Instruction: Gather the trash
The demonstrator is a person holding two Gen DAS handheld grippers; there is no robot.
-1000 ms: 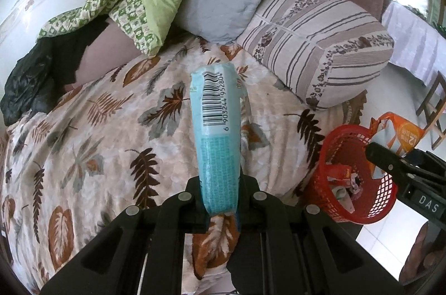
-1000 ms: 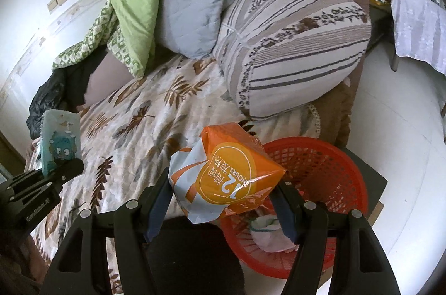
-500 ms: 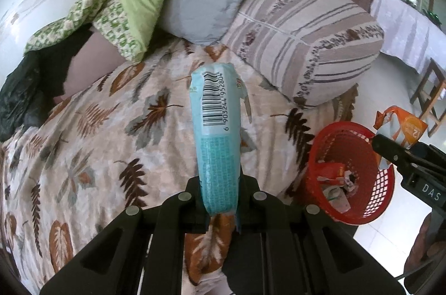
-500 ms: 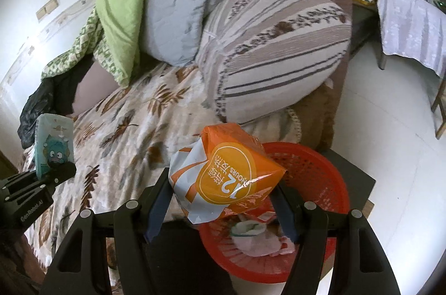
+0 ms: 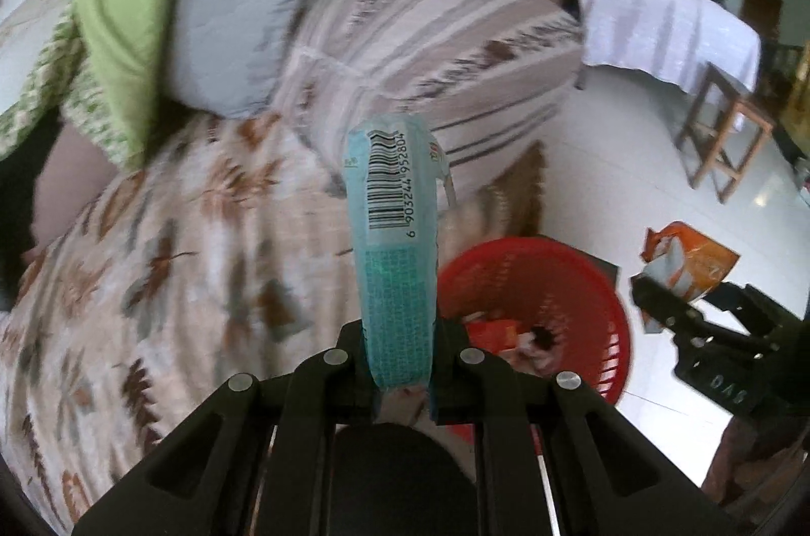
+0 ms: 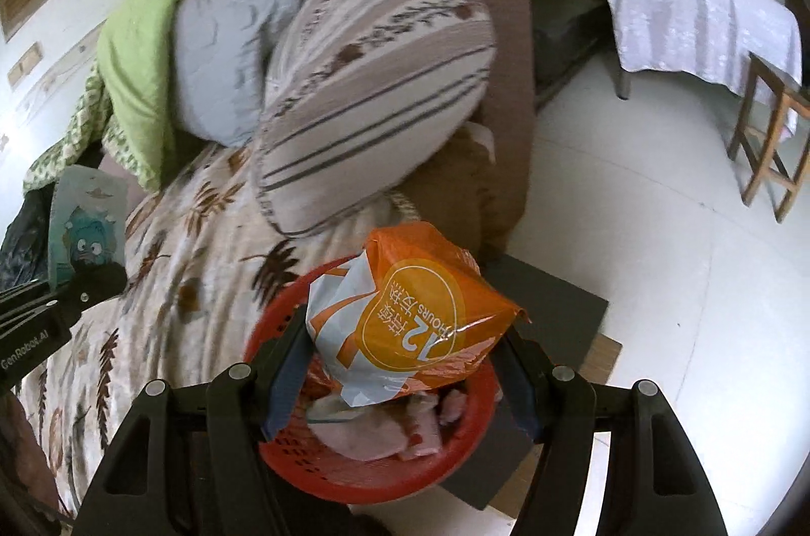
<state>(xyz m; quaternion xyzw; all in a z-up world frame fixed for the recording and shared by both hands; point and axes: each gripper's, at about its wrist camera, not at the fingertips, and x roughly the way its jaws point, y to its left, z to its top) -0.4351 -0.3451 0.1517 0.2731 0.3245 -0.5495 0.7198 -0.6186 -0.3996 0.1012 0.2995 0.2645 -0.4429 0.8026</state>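
Nearest to me, my left gripper [image 5: 400, 371] is pinched tight on the lower end of a flat pale-blue plastic wrapper with a barcode [image 5: 392, 242], which stands up between the jaws. In the other view my right gripper [image 6: 400, 376] holds a crumpled orange-and-white foil snack bag [image 6: 410, 323], jaws spread about halfway around its puffy body.

Just under that orange bag sits the round red plastic mesh basket [image 6: 354, 480], on the floor against the bed's edge, with pale scraps and wrappers already in it. From the left wrist view the basket [image 5: 582, 283] lies just right of the blue wrapper — close, but I judge the wrapper is over the rim at best, not the middle.

Beyond lies the leaf-patterned bedspread [image 5: 152, 257], then the striped bolster pillow [image 6: 374, 90] and the grey quilted cushion [image 6: 223, 55], with a green blanket [image 5: 126, 4] heaped behind. Far off, a cloth-covered table [image 6: 703, 25] and a wooden stool [image 5: 724, 131] stand on the white tiled floor.

I read this as the carry-to-bin step, both pieces of trash in hand. The right bag looks ready to drop — opening the jaws should do it. The left wants bringing further over the basket first, since a light, flat wrapper may flutter and miss.
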